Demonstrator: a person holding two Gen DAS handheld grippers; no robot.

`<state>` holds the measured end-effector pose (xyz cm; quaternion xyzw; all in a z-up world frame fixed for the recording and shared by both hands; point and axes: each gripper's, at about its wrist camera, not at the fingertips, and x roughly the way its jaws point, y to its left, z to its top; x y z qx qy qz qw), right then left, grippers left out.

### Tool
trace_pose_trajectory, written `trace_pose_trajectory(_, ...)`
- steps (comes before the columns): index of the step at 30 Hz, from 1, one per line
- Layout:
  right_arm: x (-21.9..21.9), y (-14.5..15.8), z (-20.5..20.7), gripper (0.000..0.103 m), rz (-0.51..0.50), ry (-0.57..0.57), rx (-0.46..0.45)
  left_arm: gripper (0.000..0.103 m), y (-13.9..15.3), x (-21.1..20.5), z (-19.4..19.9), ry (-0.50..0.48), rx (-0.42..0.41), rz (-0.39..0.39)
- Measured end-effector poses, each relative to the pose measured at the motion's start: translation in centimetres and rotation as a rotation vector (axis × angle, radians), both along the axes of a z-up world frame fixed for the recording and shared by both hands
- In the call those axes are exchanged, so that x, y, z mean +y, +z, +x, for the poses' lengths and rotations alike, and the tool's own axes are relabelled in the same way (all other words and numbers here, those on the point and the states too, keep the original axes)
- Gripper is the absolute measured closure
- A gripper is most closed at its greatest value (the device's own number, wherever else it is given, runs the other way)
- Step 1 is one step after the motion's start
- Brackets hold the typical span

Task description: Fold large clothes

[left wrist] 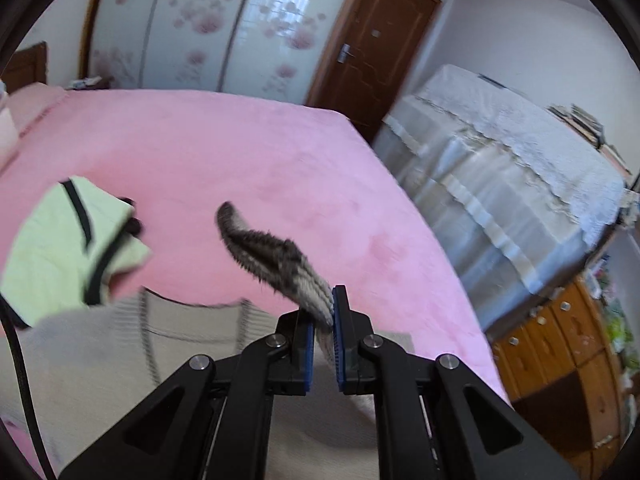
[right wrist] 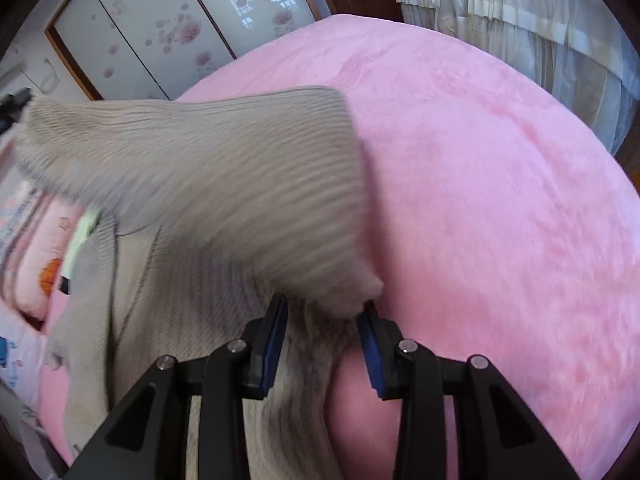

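Yellow-green garment (left wrist: 68,240) w/ black trim lies folded at far left on the pink bed (left wrist: 256,152). Just right of it the beige knit sweater (left wrist: 120,356) is spread flat on the bed. Left tongs (left wrist: 323,334) are clamped on a fuzzy grey-beige sweater edge, lifted off the bed. Right tongs (right wrist: 322,344) stand partly apart w/ sweater fabric (right wrist: 224,184) bunched between them; can't tell if pads press it.
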<state>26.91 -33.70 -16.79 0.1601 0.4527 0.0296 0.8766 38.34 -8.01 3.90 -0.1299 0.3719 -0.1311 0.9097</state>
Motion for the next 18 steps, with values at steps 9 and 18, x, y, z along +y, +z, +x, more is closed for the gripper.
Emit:
trace_pose_trajectory(9, 3.5, 1.2, -0.7, 0.094, -0.237, 0.076, -0.078, 0.097, -7.0, 10.3, 1.7, 0.184, 0.107, 0.077)
trace_pose_trajectory(18, 5.7, -0.1, -1.1, 0.096, -0.396, 0.157, -0.028, 0.097, -21.6, 15.5, -0.5, 0.266, 0.356, 0.088)
